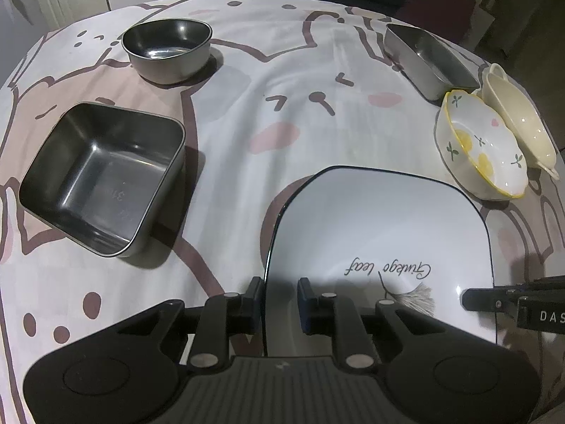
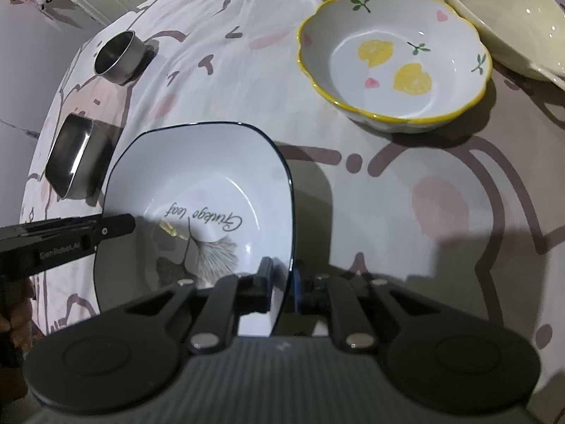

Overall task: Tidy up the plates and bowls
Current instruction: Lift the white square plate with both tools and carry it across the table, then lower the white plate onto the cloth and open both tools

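A white square plate [image 1: 388,229] with a dark rim and a leaf print lies near the table's front. My left gripper [image 1: 280,293] is shut on its left rim, one finger outside the edge and one inside. My right gripper [image 2: 282,275] is shut on the opposite rim of the plate [image 2: 197,176]. Each gripper shows side-on in the other's view, the right gripper [image 1: 473,298] and the left gripper [image 2: 120,226]. I cannot tell whether the plate rests on the cloth or hangs just above it.
On the left stand a square steel container [image 1: 102,180] and a round steel bowl [image 1: 167,49]. On the right are a steel tray [image 1: 427,60], a yellow-rimmed floral bowl [image 2: 392,63] and a cream bowl [image 2: 505,17]. A patterned tablecloth [image 1: 282,88] covers the table.
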Available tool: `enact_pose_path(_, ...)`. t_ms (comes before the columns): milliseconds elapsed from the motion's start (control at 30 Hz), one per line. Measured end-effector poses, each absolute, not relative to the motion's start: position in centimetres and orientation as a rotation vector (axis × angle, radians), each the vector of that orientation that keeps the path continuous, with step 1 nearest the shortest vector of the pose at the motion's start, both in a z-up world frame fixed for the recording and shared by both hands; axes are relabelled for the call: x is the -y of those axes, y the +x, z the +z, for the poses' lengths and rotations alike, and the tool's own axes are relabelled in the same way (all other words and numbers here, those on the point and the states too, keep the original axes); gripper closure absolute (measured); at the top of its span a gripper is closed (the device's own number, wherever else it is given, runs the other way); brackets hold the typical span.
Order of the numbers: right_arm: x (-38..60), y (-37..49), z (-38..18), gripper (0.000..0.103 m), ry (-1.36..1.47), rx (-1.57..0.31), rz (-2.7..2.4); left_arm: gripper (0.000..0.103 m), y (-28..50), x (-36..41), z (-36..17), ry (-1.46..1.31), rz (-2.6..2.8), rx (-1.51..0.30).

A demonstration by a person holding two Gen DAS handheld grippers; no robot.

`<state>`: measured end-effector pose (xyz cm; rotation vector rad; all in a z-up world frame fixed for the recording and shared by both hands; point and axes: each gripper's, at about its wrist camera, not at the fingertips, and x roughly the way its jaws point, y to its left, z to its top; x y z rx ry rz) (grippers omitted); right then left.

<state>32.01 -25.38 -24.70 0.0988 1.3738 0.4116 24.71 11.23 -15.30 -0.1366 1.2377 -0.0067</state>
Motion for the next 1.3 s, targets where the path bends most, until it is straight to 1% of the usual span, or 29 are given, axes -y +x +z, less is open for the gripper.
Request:
enact_pose_path(267,25.7,32.1,-24.8,0.089,0.106,-1.376,0.416,0.082,24.3,-11.1,-15.4,-0.13,-0.014,-1.259)
enact_pose_path(500,25.7,31.9,-24.7,0.085,0.099,-1.373,0.408,0.079,23.9,-11.1,-15.1,-0.129,-0.02,-1.261)
enact_pose_path(600,25.8,31.8,-24.6,0.085,0.097,-1.369,0.408,0.079,23.8,-11.0,-14.9,-0.123,-0.01,-1.264)
enact_pose_path(667,25.9,31.7,-24.6,0.083,0.097,-1.368,0.409,0.076,23.6,-11.0,-14.8,-0.123,-0.009,-1.266)
enact_pose_path(800,26.0,31.7,-24.5,0.078,0.093,-1.363,0.411,0.07,23.3,-10.8,-14.5,-0.119,-0.016,-1.264)
enact_pose_path(867,26.1,31.5,-24.4,0.076,0.092,-1.359,0.414,0.065,23.0,-10.8,-14.4,-0.115,-0.016,-1.262)
enact_pose_path(933,26.3,31.4,-24.3,0.072,0.094,-1.356,0.42,0.063,22.8,-10.8,-14.2,-0.114,-0.014,-1.258)
enact_pose_path(1000,26.5,31.2,-24.0,0.064,0.098,-1.351,0.428,0.056,22.5,-10.8,-14.0,-0.113,-0.018,-1.247)
enact_pose_path(1067,26.6,30.9,-23.7,0.057,0.095,-1.339,0.438,0.039,22.2,-10.7,-13.8,-0.111,-0.019,-1.239)
enact_pose_path(1100,26.6,30.7,-23.6,0.053,0.091,-1.332,0.444,0.036,22.0,-10.7,-13.6,-0.106,-0.02,-1.233)
enact_pose_path(1167,26.8,30.4,-23.3,0.049,0.086,-1.322,0.457,0.023,21.7,-10.4,-13.3,-0.095,-0.027,-1.221)
enact_pose_path(1200,27.0,30.2,-23.1,0.044,0.085,-1.315,0.463,0.02,21.5,-10.2,-13.1,-0.092,-0.032,-1.214)
enact_pose_path(1233,27.1,29.9,-22.9,0.041,0.083,-1.306,0.471,0.015,21.3,-10.0,-12.9,-0.087,-0.038,-1.207)
enact_pose_path(1267,27.3,29.7,-22.7,0.034,0.079,-1.298,0.476,0.01,21.1,-9.9,-12.7,-0.082,-0.041,-1.2)
enact_pose_path(1300,27.5,29.4,-22.4,0.025,0.073,-1.287,0.481,0.008,20.9,-9.8,-12.5,-0.075,-0.041,-1.193)
